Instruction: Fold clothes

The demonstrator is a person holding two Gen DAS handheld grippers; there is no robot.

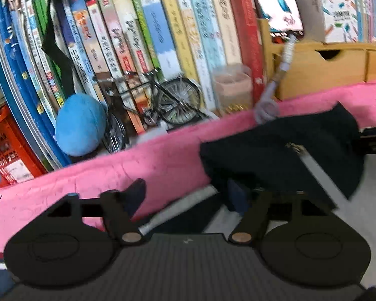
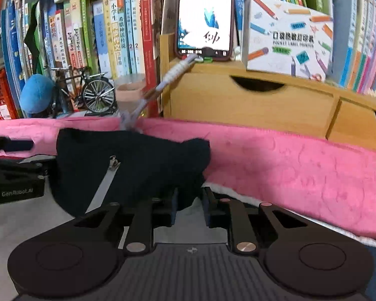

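Note:
A dark navy garment (image 1: 283, 155) with a zipper and a grey stripe hangs bunched above the pink blanket (image 1: 163, 160). In the left wrist view my left gripper (image 1: 188, 195) is open; its right finger sits under the garment's edge and its left finger is free. In the right wrist view the garment (image 2: 132, 165) hangs at centre left, and its lower edge drops between the slightly parted fingers of my right gripper (image 2: 189, 205). The left gripper's body (image 2: 12, 175) shows at the left edge.
A bookshelf (image 1: 163, 30) stands behind the blanket, with a model bicycle (image 1: 163, 100) and a blue plush ball (image 1: 80, 125). A wooden drawer unit (image 2: 263, 100) holds a phone (image 2: 204, 17) and a printed box (image 2: 288, 37). A cable (image 2: 163, 85) hangs down from the phone.

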